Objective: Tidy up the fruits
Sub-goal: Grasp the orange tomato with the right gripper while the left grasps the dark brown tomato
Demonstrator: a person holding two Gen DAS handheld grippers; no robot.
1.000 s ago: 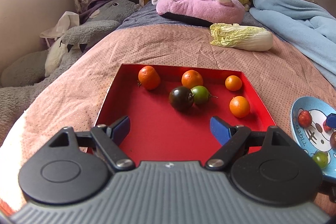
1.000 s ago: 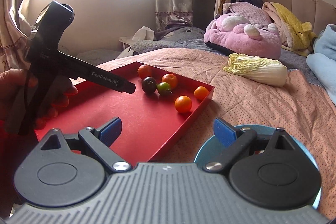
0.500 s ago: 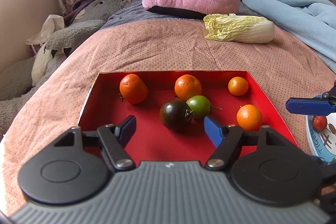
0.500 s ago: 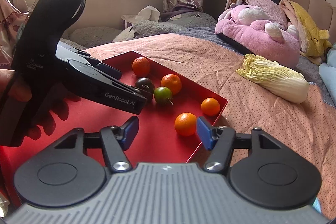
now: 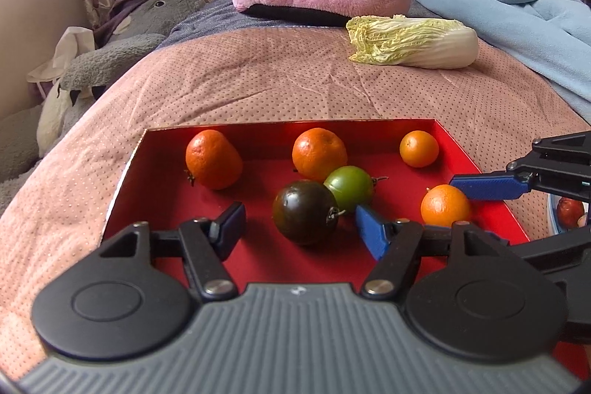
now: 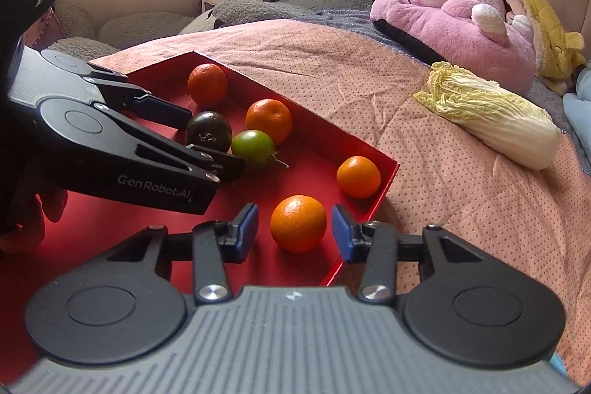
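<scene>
Both grippers reach down at a slant into the red tray (image 5: 476,165) on the bed. The left gripper (image 5: 299,228) straddles the dark fruit (image 5: 304,211), which sits mid-tray against a green one (image 5: 349,185); its jaws have just been closing, yet a gap shows on each side of the fruit. The right gripper (image 6: 294,231) frames an orange (image 6: 298,222) near the tray's right wall; its jaws have just been closing too, and the pads stand just beside the orange, apart from it. Three more oranges lie along the tray's far side.
</scene>
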